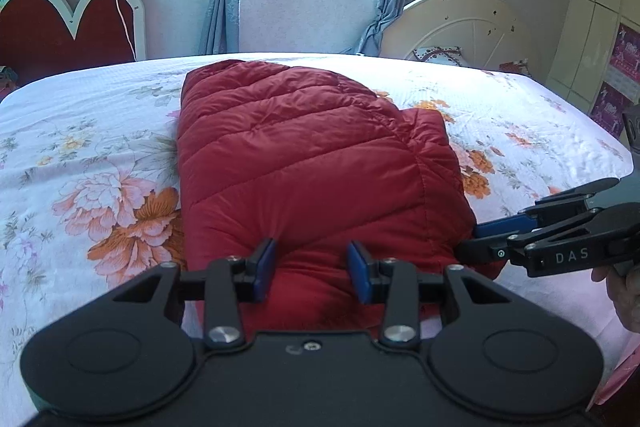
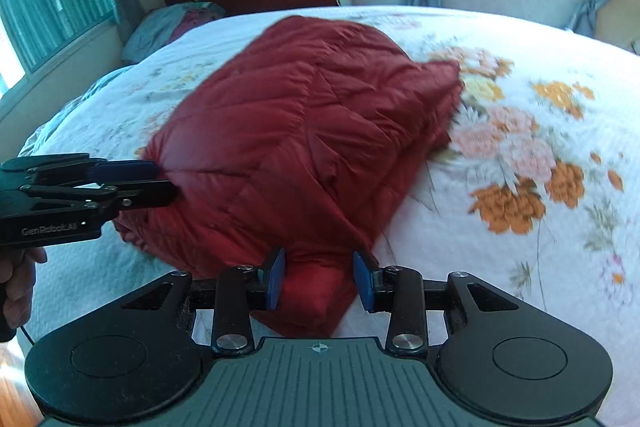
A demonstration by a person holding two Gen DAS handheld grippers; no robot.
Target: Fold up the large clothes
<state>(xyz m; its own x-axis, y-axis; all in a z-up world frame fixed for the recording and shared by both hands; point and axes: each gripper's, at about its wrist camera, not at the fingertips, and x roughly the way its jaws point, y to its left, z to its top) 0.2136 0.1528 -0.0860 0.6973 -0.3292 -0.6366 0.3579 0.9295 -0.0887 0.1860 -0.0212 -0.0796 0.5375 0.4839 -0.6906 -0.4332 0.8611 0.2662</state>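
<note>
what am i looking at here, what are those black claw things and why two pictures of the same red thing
The black claws are hand-held grippers, one in each of a person's hands; no robot arm is involved. Each carries a camera looking forward along its two blue-padded fingers, hence two pictures of one moment.

The left-hand picture shows the left gripper at the bottom and the right gripper entering from the right. The right-hand picture shows the right gripper up close.

A red quilted jacket, already partly folded, lies on a bed with a flowered sheet. Both grippers stand open around the jacket's near edge, with fabric between the fingers but not clamped. A heart-shaped headboard stands behind.
</note>
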